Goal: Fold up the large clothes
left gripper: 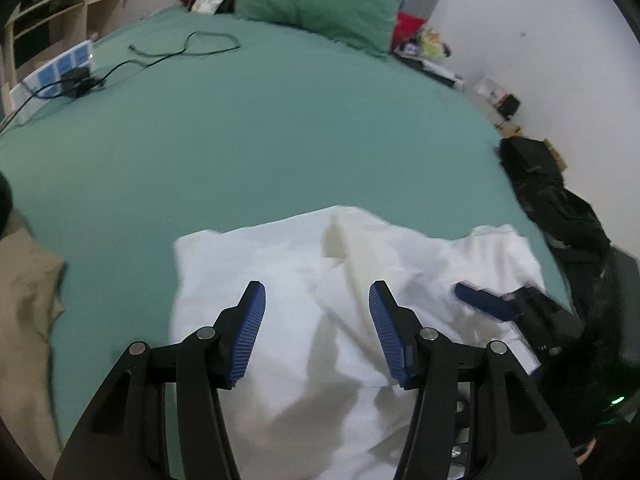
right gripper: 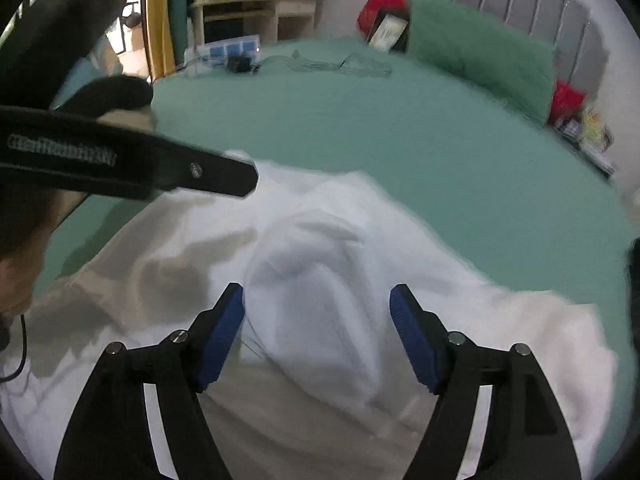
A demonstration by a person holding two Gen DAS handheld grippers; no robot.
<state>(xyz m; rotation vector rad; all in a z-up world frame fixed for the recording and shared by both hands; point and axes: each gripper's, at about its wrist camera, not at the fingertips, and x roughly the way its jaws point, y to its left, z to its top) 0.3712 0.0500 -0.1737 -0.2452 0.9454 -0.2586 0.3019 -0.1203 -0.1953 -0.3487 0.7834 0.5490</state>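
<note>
The left gripper (left gripper: 317, 300) stands spread above the white garment (left gripper: 304, 320), its ribbed blue pads (left gripper: 250, 336) clear of the cloth with nothing between them. The right gripper (right gripper: 317, 304) is spread wide too; a soft rounded hump of the white garment (right gripper: 320, 280) rises in the gap between its jaws, but the pads do not press on it as far as the blurred view shows. In the left wrist view the right gripper (left gripper: 492, 304) appears over the garment's right edge, with one blue finger showing. The garment lies on the near part of the green bed sheet (left gripper: 280, 140), bunched into a rough, uneven block, with one layer lapped over another and loose creases running across it. By my reading at least one fold is in, but the edges are not squared, so more folding and smoothing remain. The cloth looks thin, limp and matte, likely to slump when lifted. The sheet is flat and smooth. A tan cloth (left gripper: 24, 292) lies apart at the left, a green pillow (left gripper: 320, 4) sits at the head, and a black cable (left gripper: 188, 48) curls on the far sheet.
</note>
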